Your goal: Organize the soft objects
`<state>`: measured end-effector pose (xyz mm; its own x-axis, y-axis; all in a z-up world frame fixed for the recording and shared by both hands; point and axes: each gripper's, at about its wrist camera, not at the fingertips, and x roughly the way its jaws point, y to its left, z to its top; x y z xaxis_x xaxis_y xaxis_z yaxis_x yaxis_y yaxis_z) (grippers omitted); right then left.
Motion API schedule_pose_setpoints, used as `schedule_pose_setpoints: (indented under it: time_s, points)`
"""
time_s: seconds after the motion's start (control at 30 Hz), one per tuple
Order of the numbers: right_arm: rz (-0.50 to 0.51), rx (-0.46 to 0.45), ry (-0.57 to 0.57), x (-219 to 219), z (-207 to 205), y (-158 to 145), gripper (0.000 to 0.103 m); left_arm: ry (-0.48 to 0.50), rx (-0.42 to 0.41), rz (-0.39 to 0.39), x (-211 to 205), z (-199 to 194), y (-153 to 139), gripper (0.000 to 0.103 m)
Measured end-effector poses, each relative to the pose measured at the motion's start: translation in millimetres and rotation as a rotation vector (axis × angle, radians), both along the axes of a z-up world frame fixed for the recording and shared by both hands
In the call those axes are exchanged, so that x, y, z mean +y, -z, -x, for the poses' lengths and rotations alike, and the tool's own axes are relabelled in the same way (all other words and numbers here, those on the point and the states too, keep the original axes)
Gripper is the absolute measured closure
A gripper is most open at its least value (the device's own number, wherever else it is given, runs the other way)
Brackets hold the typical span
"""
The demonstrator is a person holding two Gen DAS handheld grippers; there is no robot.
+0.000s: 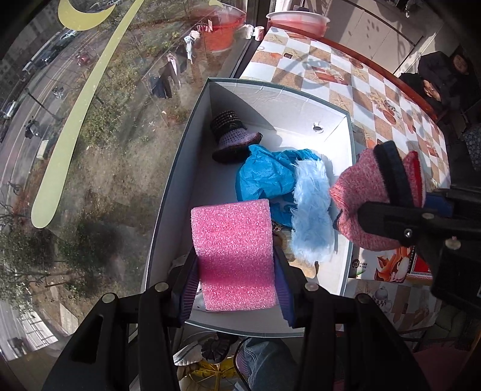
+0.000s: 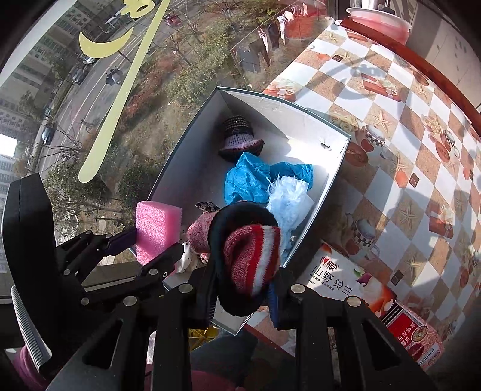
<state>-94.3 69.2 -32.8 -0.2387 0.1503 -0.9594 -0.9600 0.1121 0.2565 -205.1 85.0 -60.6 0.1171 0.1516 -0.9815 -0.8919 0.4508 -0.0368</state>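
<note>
My left gripper (image 1: pixel 236 285) is shut on a pink foam block (image 1: pixel 236 255) and holds it over the near end of an open white cardboard box (image 1: pixel 300 102). It also shows in the right wrist view (image 2: pixel 157 230). My right gripper (image 2: pixel 243 288) is shut on a pink, red and white knitted hat (image 2: pixel 252 258), held above the box's right near side; it also shows in the left wrist view (image 1: pixel 369 195). Inside the box lie a small purple and black knitted hat (image 1: pixel 231 135), a crumpled blue cloth (image 1: pixel 264 176) and a light blue fluffy piece (image 1: pixel 312 210).
The box stands on a table with a checkered cloth (image 2: pixel 405 120), against a window (image 1: pixel 90 135). A printed carton (image 2: pixel 375 300) lies right of the box. A pink basin (image 1: pixel 297 19) stands at the table's far end. A person (image 1: pixel 445 75) sits at far right.
</note>
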Motion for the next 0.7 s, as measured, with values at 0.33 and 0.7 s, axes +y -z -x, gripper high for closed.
schedule_pose_setpoints:
  time_s: [0.33, 0.7]
  points:
    - [-0.002, -0.028, -0.010, 21.8, -2.1, 0.6, 0.062, -0.016, -0.031, -0.035, 6.1, 0.5, -3.2, 0.019]
    - [0.034, -0.124, 0.016, 14.2, -13.7, -4.7, 0.000, -0.071, -0.002, -0.007, 10.1, 7.0, -3.1, 0.016]
